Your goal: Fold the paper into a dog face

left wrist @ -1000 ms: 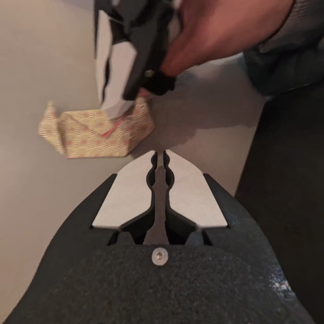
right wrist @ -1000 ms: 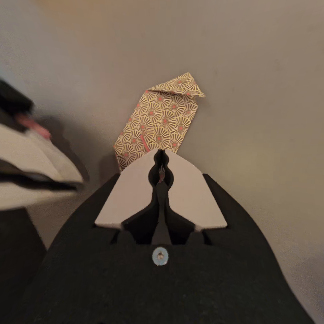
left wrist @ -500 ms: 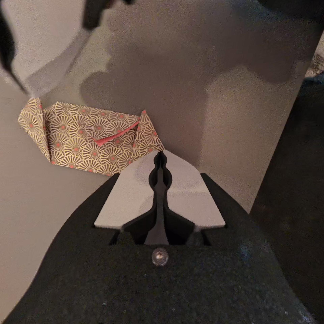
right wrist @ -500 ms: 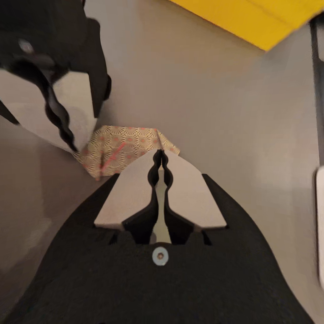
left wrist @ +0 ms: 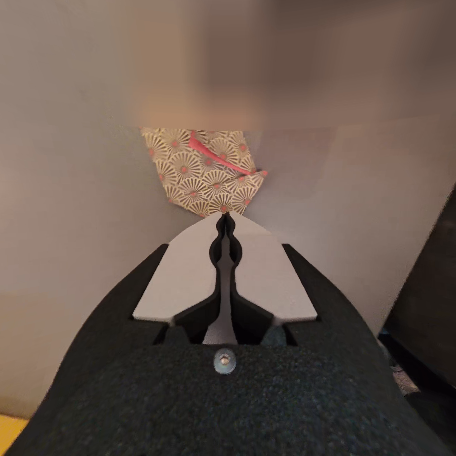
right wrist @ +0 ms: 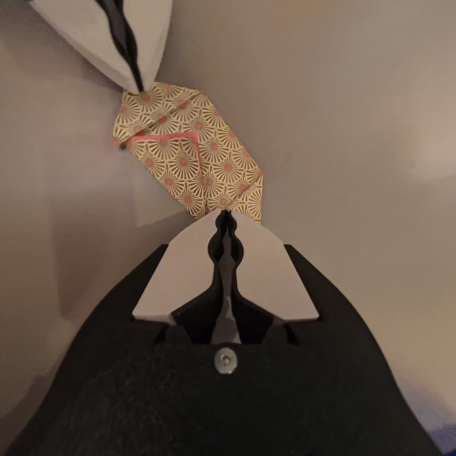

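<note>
- While you held both tools over the pale table (right wrist: 345,123), the folded paper (right wrist: 187,158) was stretched between them, one end at each tool's tip.
- Your right gripper (right wrist: 225,214) had its fingers (right wrist: 195,266) drawn together, and the near lower corner of the paper sat right at their tips; it looked pinched there, though the contact point itself was hidden by the tips.
- Your left gripper (right wrist: 138,88) came in from the top left corner of the right wrist view, its pale fingers together and its tip meeting the far upper corner of the paper.
- In the left wrist view, your left gripper (left wrist: 225,216) showed the same closed stance, only a thin dark slit between the fingers (left wrist: 187,271), with the bottom point of the paper (left wrist: 204,177) at the tips.
- The paper carried a gold and brown fan pattern with small red dots, and a thin red edge (right wrist: 172,136) ran along a folded flap on its upper face.
- A corner flap at the paper's right side in the left wrist view stood slightly raised from the layer under it.
- You could not tell from either view whether the paper lay flat on the table or was lifted clear of it.
- A dark surface (left wrist: 424,296) bordered the table's right edge in the left wrist view, and a yellow patch (left wrist: 9,427) showed at that view's bottom left corner.
</note>
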Action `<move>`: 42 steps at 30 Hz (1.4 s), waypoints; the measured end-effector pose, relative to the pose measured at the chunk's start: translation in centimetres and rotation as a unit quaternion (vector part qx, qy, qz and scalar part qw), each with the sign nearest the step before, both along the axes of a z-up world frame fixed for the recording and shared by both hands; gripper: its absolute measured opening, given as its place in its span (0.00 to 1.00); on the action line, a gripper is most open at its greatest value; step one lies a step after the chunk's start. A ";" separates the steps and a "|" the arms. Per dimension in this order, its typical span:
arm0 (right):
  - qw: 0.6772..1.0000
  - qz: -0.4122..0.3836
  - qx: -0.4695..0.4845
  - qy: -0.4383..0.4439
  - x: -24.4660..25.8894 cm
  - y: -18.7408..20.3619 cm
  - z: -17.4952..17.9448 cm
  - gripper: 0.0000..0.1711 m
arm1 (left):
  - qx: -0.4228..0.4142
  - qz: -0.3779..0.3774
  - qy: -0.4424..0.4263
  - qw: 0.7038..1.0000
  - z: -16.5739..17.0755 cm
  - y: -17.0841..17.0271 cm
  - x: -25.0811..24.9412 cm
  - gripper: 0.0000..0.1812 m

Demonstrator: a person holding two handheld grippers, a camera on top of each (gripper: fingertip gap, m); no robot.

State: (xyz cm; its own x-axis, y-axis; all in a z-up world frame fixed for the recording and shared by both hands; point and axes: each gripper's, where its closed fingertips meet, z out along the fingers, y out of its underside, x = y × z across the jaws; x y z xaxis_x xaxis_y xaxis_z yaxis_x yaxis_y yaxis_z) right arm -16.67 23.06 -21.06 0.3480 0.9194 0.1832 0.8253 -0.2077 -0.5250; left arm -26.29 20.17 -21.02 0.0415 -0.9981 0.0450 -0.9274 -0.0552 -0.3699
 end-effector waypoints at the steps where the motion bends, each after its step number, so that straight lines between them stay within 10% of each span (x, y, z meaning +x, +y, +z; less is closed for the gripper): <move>1: 0.999 -0.032 -0.003 0.005 0.4 -0.6 0.0 0.00 | 0.011 -0.002 0.005 1.000 0.0 0.5 0.1 0.00; 15: 0.954 -0.272 -0.074 0.103 3.7 -5.7 0.0 0.00 | 0.058 -0.004 -0.068 0.996 0.0 -1.5 4.3 0.03; 42: 0.958 -0.208 -0.052 0.188 3.3 -8.7 1.5 0.00 | 0.063 0.050 -0.104 0.991 0.9 -2.7 4.2 0.11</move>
